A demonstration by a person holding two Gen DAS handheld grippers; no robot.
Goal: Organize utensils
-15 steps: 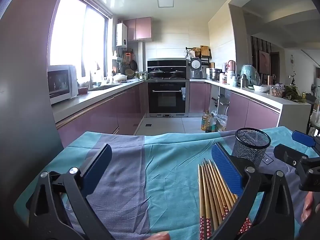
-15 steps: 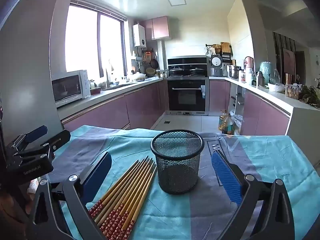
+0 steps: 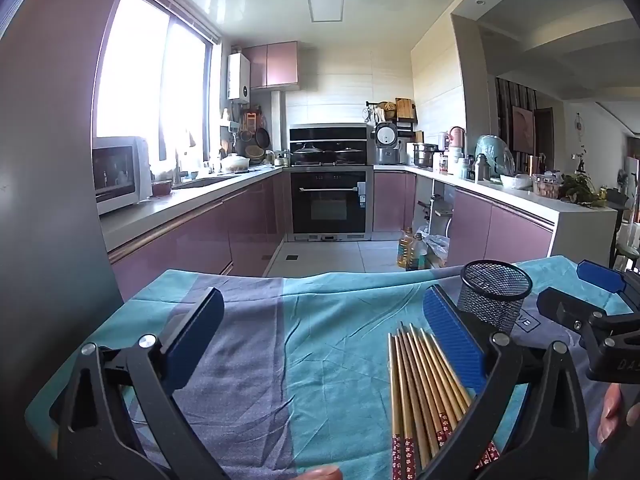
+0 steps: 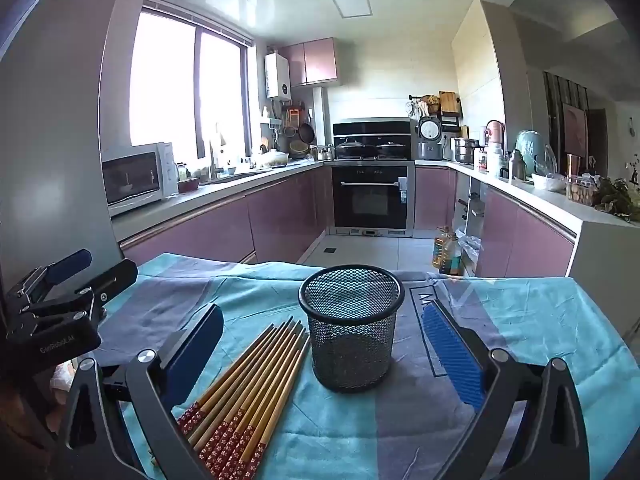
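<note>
**Two open grippers over a cloth-covered table with chopsticks and a mesh cup**

The left gripper (image 3: 320, 332) has its blue-padded jaws spread as wide as they go, with nothing between them but bare cloth. Its right finger hangs over the edge of a bundle of chopsticks (image 3: 420, 384), though whether it touches them cannot be told. The right gripper (image 4: 324, 344) is just as wide open and grips nothing — a black wire-mesh cup (image 4: 350, 328) stands upright between its fingers, apart from both pads. In the right wrist view the left gripper shows at the left edge, and in the left wrist view the right gripper shows at the right edge, with part of a hand (image 3: 616, 412) below it.

The chopsticks lie flat in a tight row on the cloth, just left of the cup, their plain tips pointing towards the far side and their red patterned ends towards the near edge. The cup looks empty.

The table is covered by a tablecloth (image 4: 520, 320) in teal and grey-purple blocks, lightly creased.

Beyond it lies a U-shaped kitchen with glossy mauve cabinets (image 4: 280, 216) and pale worktops. A white microwave (image 4: 136, 178) sits on the left counter beneath a large bright window (image 4: 188, 84). At the far end stands a black built-in oven (image 4: 372, 196) with lidded pans on top — a rice cooker (image 4: 430, 134) beside it. Bottles of cooking oil (image 4: 446, 254) stand on the tiled floor to the right.
</note>
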